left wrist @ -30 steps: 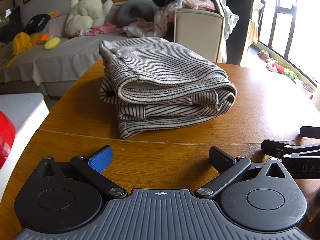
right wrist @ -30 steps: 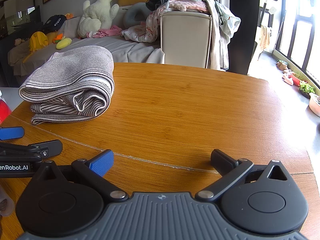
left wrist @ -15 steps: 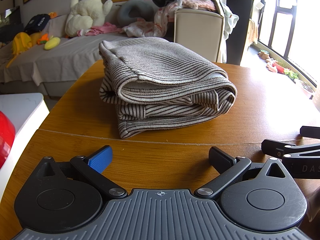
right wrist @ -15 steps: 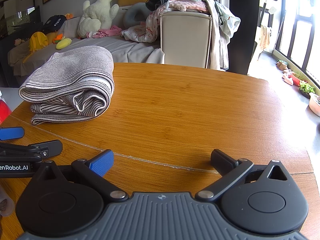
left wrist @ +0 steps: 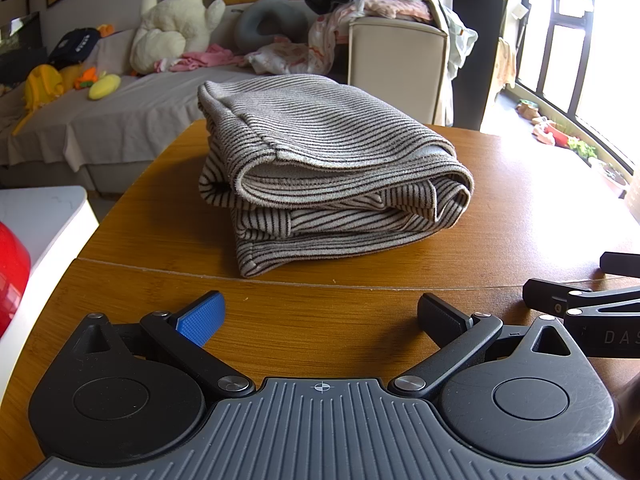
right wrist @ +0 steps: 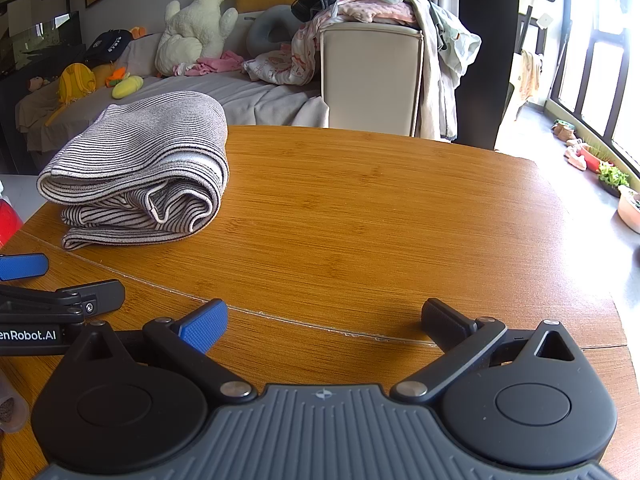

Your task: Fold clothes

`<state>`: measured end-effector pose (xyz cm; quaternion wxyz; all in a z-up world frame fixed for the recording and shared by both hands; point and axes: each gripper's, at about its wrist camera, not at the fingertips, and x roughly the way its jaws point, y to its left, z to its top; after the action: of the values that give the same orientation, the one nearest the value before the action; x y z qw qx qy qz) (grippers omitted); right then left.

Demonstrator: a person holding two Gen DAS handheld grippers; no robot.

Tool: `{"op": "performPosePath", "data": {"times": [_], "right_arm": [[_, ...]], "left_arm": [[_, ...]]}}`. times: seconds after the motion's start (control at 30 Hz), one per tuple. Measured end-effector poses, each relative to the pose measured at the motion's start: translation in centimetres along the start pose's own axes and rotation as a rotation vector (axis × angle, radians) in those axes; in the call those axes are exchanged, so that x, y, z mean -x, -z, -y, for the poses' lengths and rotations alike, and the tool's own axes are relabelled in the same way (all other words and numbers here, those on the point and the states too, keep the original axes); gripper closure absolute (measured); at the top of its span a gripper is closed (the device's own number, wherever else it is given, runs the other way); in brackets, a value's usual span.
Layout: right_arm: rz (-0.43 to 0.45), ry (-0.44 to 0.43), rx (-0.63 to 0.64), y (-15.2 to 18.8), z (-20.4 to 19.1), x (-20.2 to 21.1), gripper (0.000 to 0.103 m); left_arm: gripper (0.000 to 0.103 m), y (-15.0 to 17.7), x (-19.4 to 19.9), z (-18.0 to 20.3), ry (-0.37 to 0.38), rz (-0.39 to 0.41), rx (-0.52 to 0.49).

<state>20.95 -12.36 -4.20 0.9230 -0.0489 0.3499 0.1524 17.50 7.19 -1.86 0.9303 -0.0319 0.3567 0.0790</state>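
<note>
A striped grey and white garment lies folded in a thick stack on the round wooden table. It also shows at the left in the right wrist view. My left gripper is open and empty, low over the table just in front of the garment. My right gripper is open and empty over bare table to the right of the garment. Each gripper's fingers show at the edge of the other's view.
A beige chair draped with loose clothes stands behind the table. A sofa with a plush duck and toys lies beyond. A white surface with a red object sits at the table's left. Windows are at right.
</note>
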Motion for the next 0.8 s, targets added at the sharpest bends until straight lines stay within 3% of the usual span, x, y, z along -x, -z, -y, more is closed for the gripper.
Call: {"op": "performPosePath", "data": {"times": [0.8], "right_arm": [[-0.004, 0.006, 0.003, -0.16, -0.14, -0.06, 0.000]], "left_arm": [[0.000, -0.05, 0.04, 0.27, 0.000, -0.001, -0.005]]}}
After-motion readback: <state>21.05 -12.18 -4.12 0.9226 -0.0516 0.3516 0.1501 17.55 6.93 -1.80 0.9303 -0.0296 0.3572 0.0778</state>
